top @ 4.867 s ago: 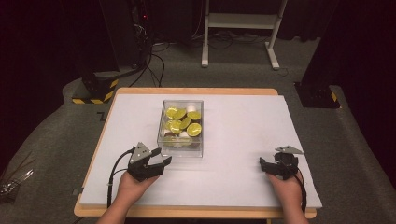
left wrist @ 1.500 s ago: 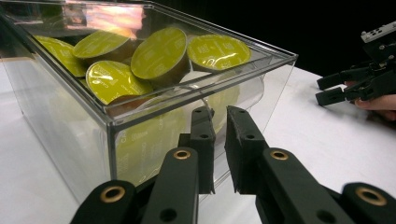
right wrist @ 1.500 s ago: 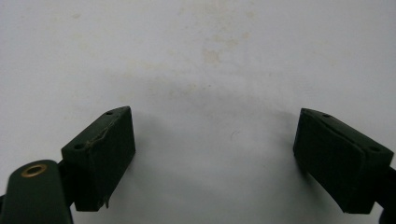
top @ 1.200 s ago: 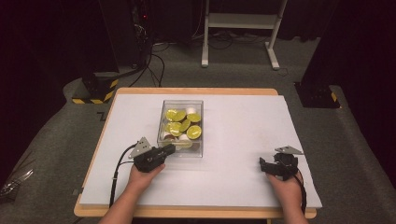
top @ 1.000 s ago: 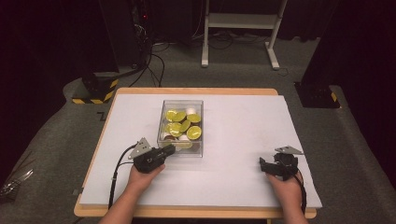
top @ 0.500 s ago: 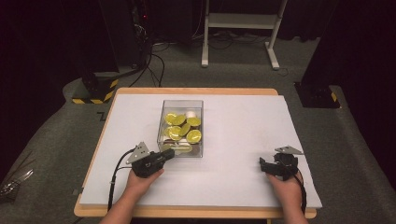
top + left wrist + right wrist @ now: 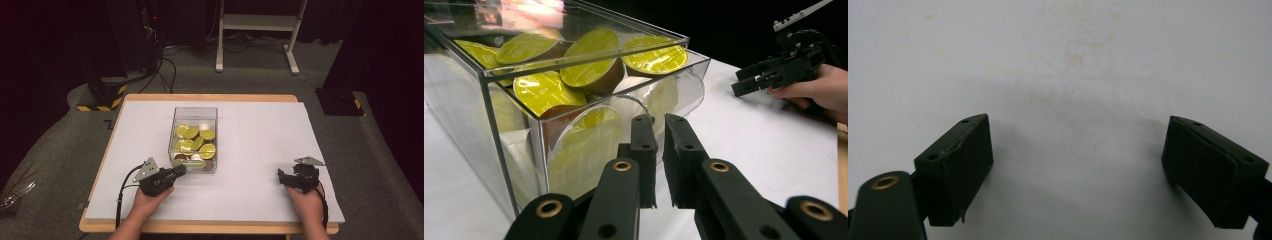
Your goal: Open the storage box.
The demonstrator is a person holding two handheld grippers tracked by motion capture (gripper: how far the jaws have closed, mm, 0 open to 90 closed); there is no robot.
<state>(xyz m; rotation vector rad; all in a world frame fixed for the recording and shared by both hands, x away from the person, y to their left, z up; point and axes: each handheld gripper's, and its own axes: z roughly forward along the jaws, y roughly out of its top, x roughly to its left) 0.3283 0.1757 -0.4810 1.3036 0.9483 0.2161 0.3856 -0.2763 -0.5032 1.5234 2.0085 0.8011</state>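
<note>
A clear plastic box (image 7: 196, 108) stands mid-table on the white sheet, holding several yellow-lidded capsules (image 7: 191, 144) and a few white ones. My left gripper (image 7: 182, 170) rests on the table at the box's near left corner, pointing right along its front wall. In the left gripper view its jaws stand almost together with nothing between them (image 7: 659, 125), just beside the box wall (image 7: 474, 125) and the capsules (image 7: 589, 50). My right gripper (image 7: 281, 177) lies at the near right, far from the box, its jaws wide apart over bare sheet (image 7: 1078, 135).
The white sheet (image 7: 260, 140) covers a wooden table whose near edge (image 7: 210, 227) runs under the person's hands. Beyond the table are a grey floor, cables and a white stand (image 7: 255, 22). The right gripper (image 7: 738, 84) appears across the table in the left gripper view.
My left gripper went up to the box's near left corner, then drew back toward the person. The box's contents look slightly nearer. The right gripper has stayed put.
</note>
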